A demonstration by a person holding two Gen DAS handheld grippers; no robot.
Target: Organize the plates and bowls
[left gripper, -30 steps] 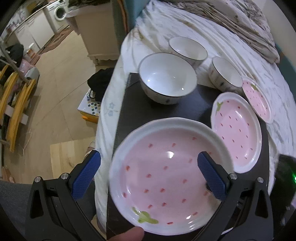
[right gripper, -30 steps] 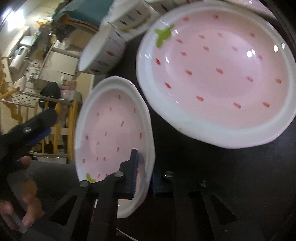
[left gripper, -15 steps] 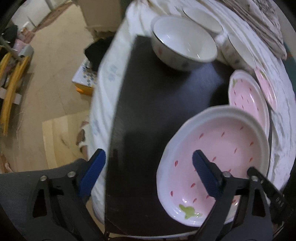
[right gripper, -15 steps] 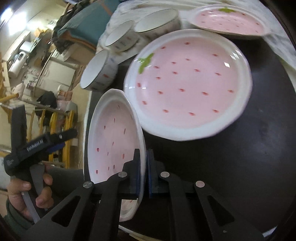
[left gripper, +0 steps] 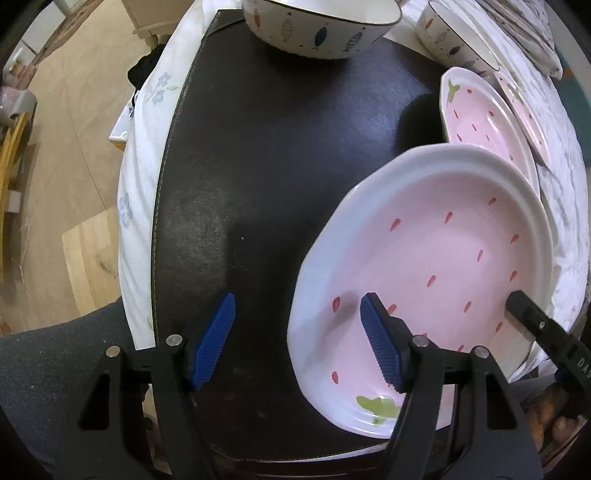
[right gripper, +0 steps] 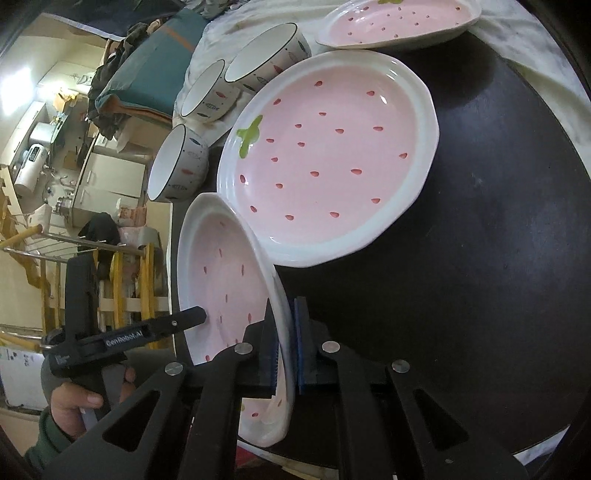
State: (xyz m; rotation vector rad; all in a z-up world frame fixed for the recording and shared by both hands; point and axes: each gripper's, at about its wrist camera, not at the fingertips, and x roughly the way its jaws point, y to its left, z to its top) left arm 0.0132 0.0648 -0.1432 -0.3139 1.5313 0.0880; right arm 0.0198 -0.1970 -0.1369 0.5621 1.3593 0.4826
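Dark round table (left gripper: 258, 166) over pale wood floor (left gripper: 55, 147). Pink strawberry plate (right gripper: 221, 280), white-rimmed, pinched by right gripper (right gripper: 284, 350); left gripper (left gripper: 295, 339) wide, holding nothing.

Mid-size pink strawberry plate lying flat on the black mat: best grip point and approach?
Pinch the raised white rim of the mid-size pink strawberry plate on the edge opposite its green leaf, coming in low across the black mat. That side is bare; white fish-pattern bowls crowd the leaf side, and the plate is too wide to span.

Pink red-flecked plate (left gripper: 436, 251), seemingly fish-patterned bowl (left gripper: 321, 27).
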